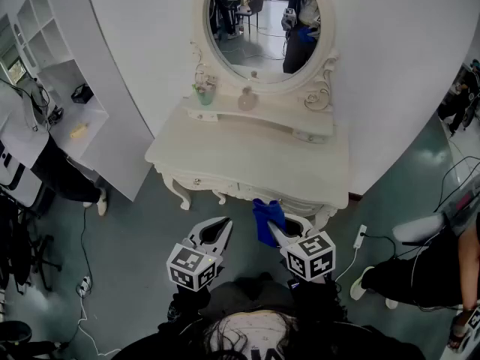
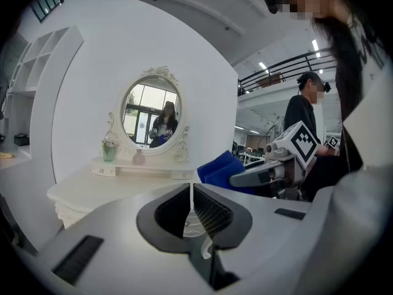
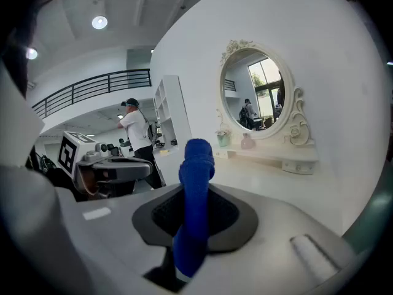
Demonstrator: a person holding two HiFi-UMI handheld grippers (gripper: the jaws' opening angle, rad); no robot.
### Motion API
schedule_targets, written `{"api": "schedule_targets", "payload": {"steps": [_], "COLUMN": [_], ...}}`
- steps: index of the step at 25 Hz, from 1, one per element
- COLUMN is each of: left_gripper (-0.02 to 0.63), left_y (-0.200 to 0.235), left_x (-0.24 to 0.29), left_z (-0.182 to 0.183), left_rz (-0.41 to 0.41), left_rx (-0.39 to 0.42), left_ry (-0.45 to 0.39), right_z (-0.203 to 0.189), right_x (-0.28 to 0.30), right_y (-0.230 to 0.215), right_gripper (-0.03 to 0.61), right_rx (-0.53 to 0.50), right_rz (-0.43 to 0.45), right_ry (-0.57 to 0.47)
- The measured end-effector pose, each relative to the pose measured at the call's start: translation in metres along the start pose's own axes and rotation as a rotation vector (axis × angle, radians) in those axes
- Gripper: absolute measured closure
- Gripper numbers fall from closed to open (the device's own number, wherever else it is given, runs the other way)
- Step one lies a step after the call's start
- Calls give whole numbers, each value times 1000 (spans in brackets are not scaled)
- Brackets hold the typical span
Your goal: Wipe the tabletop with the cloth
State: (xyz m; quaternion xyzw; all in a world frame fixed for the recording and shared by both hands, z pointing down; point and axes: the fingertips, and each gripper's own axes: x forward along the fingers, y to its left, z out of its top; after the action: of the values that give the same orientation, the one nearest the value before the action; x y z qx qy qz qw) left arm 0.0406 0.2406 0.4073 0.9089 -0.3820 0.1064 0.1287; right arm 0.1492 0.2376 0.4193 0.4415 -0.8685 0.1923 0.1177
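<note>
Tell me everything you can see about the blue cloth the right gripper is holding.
The blue cloth is a soft, towel-like fabric in solid royal blue, bunched into a thick wad. The right gripper is shut on its middle: a rounded end sticks up past the jaw tips, the rest runs back between them. It hangs in the air near the front edge of the white dressing table, not on the tabletop. Nothing else touches it.
</note>
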Motion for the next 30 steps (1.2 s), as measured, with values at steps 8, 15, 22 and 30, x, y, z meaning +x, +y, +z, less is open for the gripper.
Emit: {"api": "schedule_targets", "payload": {"steps": [8,15,22,30], "left_gripper": [614,614,614,614], "left_y": [10,22,37,44], "left_x": [-21,-40,-55,-49], "left_z": [-10,-18,-23,-25], "left_rz": [2,-14,-32,-66], "left_rx": [-15,-22,-20,-41], "left_ry": [-5,-9,-5,-11], "right_z": [-7,-13,-19,-18], "right_x": [7,21,36,38], "right_y": [22,45,69,59], "right_gripper": [502,502,502,502], "right_rx": [0,15,10,12], "right_rz": [-3,-9,-7,-60], "right_ry": [1,-1,11,25]}}
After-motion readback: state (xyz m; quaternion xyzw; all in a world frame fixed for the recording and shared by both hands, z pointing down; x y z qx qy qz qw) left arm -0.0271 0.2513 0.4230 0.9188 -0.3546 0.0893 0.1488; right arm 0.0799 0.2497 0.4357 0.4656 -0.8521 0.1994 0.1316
